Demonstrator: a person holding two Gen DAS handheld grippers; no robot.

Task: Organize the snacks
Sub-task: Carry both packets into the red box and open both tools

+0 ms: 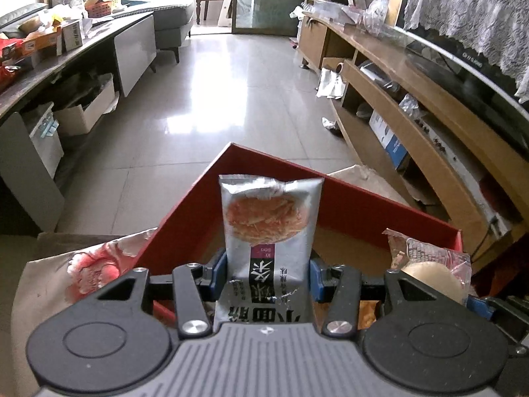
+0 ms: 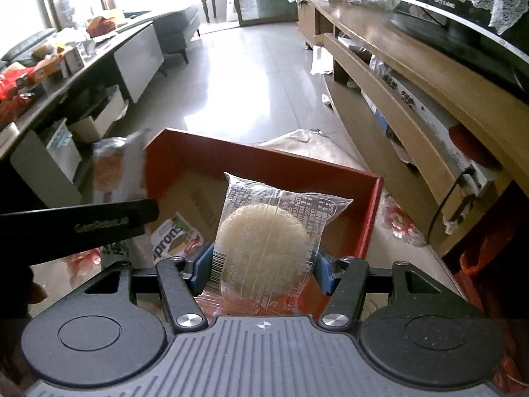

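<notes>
My left gripper is shut on a silver snack packet with a picture of an orange round cake, held upright over the near edge of a red box. My right gripper is shut on a clear packet with a pale round rice cake, held above the same red box. The rice cake packet also shows in the left wrist view at the right. The silver packet shows blurred in the right wrist view at the left. Another snack packet lies in the box.
The box rests on a floral cloth. A wooden TV stand with a television runs along the right. A grey table with snack boxes stands at the left, cardboard boxes under it. Tiled floor lies ahead.
</notes>
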